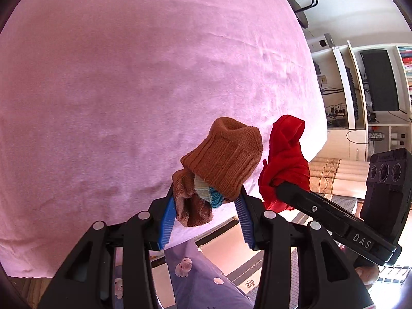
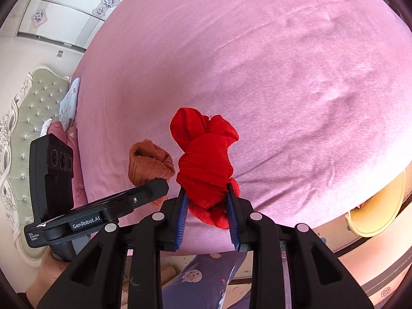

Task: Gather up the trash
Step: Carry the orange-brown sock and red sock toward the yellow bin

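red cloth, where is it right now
The red cloth is pinched in the right gripper, held up over the pink bedsheet. The brown sock in the left gripper sits just to its left.

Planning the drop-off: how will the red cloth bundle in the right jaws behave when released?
The red cloth bundle looks soft and floppy, bulging and drooping around the jaws. It is probably light. Being knotted, it will likely land as a clump rather than roll.

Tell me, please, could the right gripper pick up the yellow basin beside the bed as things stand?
Probably not yet: the right gripper is shut on the red cloth, so its jaws are full. The yellow basin sits past the bed edge.
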Demonstrator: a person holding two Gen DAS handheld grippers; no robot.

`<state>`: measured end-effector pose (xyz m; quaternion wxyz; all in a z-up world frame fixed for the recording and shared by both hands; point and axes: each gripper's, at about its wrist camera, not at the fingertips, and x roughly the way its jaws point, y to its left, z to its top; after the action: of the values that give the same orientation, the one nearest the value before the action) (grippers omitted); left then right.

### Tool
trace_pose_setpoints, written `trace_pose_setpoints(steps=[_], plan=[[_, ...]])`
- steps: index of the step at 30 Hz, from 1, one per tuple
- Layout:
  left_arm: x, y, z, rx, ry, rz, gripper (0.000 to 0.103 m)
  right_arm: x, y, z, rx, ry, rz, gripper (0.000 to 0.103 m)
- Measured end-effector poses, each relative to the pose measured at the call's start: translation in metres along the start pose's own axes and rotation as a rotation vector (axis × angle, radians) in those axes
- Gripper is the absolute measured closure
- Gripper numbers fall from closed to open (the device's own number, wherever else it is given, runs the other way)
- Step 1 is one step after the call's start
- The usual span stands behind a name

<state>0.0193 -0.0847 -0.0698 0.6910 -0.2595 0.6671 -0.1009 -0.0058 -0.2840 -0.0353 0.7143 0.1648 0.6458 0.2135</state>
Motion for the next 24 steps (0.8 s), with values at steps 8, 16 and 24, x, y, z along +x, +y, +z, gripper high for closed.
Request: trace_pose_setpoints(steps=[8,16,24], plan=[[0.063,-0.117,-0.015,0.13,0.078,-0.005,0.059,-0.075,-0.114,-0.017,0.138,-0.093,-0.008,0.076],[0.134,-0.233,-0.037,0.294,0.182,0.0,0.059,-0.137,-0.222,-0.05,0.289,-0.177,-0.035,0.076],[0.198,-0.319,-0.064,0.431,0.277,0.014,0.06,-0.176,-0.308,-0.084,0.429,-0.243,-0.049,0.076]])
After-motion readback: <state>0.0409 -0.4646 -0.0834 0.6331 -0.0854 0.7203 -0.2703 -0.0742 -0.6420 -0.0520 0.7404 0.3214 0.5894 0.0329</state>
